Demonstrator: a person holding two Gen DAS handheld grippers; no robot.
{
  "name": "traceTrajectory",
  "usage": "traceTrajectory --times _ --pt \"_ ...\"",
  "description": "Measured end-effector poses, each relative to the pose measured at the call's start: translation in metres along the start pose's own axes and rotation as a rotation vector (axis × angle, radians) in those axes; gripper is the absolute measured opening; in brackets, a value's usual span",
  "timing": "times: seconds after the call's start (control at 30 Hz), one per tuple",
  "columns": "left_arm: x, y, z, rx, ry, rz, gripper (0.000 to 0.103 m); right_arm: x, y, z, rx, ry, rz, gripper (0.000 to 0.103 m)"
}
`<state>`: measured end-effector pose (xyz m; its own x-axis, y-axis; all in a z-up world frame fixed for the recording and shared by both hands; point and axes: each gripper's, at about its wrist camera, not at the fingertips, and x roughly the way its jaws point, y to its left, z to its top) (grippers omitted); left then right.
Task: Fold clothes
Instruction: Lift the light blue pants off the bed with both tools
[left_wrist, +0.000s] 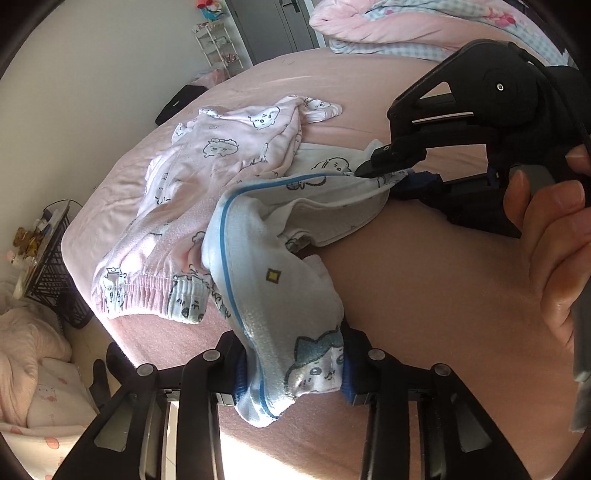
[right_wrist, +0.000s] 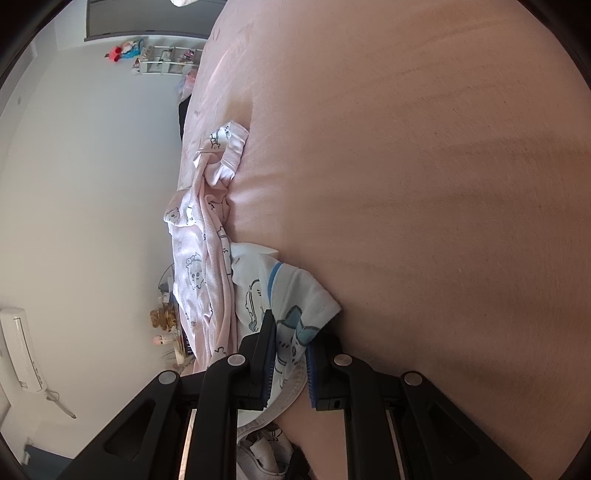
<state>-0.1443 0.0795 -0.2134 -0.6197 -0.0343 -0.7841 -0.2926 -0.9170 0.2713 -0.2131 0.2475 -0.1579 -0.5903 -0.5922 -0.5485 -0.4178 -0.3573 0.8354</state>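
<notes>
- The left gripper (left_wrist: 291, 369) fills the bottom centre of the left wrist view; its two black fingers with blue pads are closed onto a bunched fold of the light blue garment (left_wrist: 258, 258), which bears a cartoon print and a darker blue trim line.
- The light blue garment runs from that grip up toward the centre right of the same view, where the right gripper (left_wrist: 364, 171) pinches another edge of it between its tips.
- A hand (left_wrist: 554, 236) at the right edge of the left wrist view wraps around the handle of the right gripper.
- In the right wrist view the right gripper (right_wrist: 290, 354) sits at the bottom centre, its jaws narrow with the light blue garment (right_wrist: 291, 295) clamped between the blue pads.
- A pink garment (left_wrist: 207, 177) with small cartoon faces lies crumpled on the bed (left_wrist: 424, 295), to the left of centre in the left wrist view, and partly under the blue one.
- The bed is covered by a pink sheet, with a heap of pink and checked bedding (left_wrist: 406, 29) at the upper right.
- A white shelf rack (left_wrist: 218, 44) stands by the wall at the top, and a black crate (left_wrist: 55, 266) stands at the left edge beside the bed.
</notes>
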Motion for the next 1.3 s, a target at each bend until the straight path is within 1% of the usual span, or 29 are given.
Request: traceTrajectory --times 0.17,0.27,0.33,0.43,0.5,0.57,0.67,0.7,0.87,0.97,1.07,1.17,1.3 --pt "-0.004 -0.001 0.000 -0.021 -0.012 0.020 0.031 -0.009 0.006 -0.011 -0.064 -0.041 -0.055 0.008" --pt "-0.005 0.003 0.000 -0.032 -0.011 0.010 0.028 0.000 0.021 -0.019 -0.107 -0.054 -0.089 0.008" --pt "-0.006 0.011 0.002 -0.065 0.003 -0.021 0.026 0.002 0.027 -0.019 -0.131 -0.055 -0.111 0.008" --pt "-0.007 0.027 0.005 -0.145 0.036 -0.086 0.024 0.004 0.035 -0.020 -0.169 -0.054 -0.140 0.008" --pt "-0.009 0.034 0.006 -0.178 0.045 -0.103 0.023 0.002 0.037 -0.021 -0.183 -0.052 -0.147 0.008" --pt "-0.015 0.034 0.006 -0.169 0.030 -0.094 0.022 0.000 0.037 -0.022 -0.183 -0.052 -0.149 0.008" --pt "-0.021 0.027 0.006 -0.114 0.013 -0.052 0.022 -0.006 0.035 -0.024 -0.184 -0.056 -0.146 0.008" --pt "-0.023 0.026 0.005 -0.107 0.011 -0.052 0.022 -0.007 0.035 -0.024 -0.189 -0.057 -0.149 0.008" --pt "-0.026 0.022 0.004 -0.117 0.018 -0.104 0.022 -0.009 0.037 -0.021 -0.190 -0.079 -0.151 0.008" --pt "-0.035 0.016 0.004 -0.096 0.005 -0.114 0.022 -0.014 0.035 -0.018 -0.180 -0.092 -0.141 0.008" --pt "-0.043 0.014 0.010 -0.097 -0.010 -0.130 0.022 -0.027 0.034 -0.018 -0.175 -0.109 -0.121 0.008" --pt "-0.052 0.013 0.016 -0.102 -0.025 -0.148 0.022 -0.041 0.043 -0.017 -0.213 -0.127 -0.119 0.008" --pt "-0.066 0.016 0.028 -0.102 -0.063 -0.144 0.022 -0.054 0.066 -0.013 -0.280 -0.158 -0.107 0.008"
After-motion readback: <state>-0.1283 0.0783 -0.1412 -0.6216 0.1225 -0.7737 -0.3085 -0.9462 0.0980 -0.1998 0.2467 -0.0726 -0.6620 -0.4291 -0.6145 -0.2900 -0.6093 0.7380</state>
